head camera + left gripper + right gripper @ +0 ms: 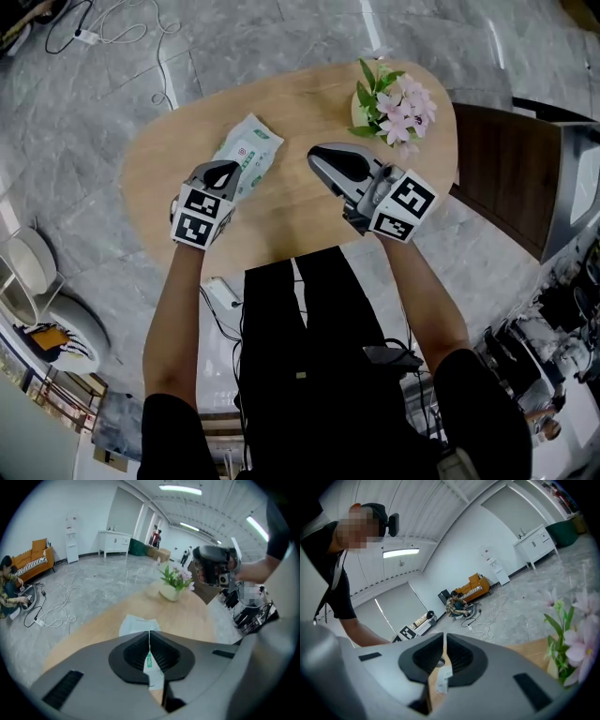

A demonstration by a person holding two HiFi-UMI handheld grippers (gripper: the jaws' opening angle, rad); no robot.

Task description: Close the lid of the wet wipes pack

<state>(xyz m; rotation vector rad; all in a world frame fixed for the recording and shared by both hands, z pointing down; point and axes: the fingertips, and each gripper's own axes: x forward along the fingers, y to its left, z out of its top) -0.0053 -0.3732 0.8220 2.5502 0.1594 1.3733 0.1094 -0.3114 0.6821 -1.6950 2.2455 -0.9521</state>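
The wet wipes pack [247, 150], white with green print, lies flat on the oval wooden table [300, 211], left of centre. From here I cannot tell how its lid stands. My left gripper [227, 168] hovers at the pack's near end, its jaws together with nothing between them. In the left gripper view the pack [138, 624] lies just beyond the shut left gripper [149, 638]. My right gripper [315, 156] is held to the right of the pack, apart from it, jaws also together and empty. In its own view the right gripper [444, 640] points left across the table.
A white pot of pink flowers [394, 101] stands at the table's far right, close to the right gripper. A dark brown cabinet [506, 178] stands right of the table. Cables [122, 33] lie on the grey floor beyond it.
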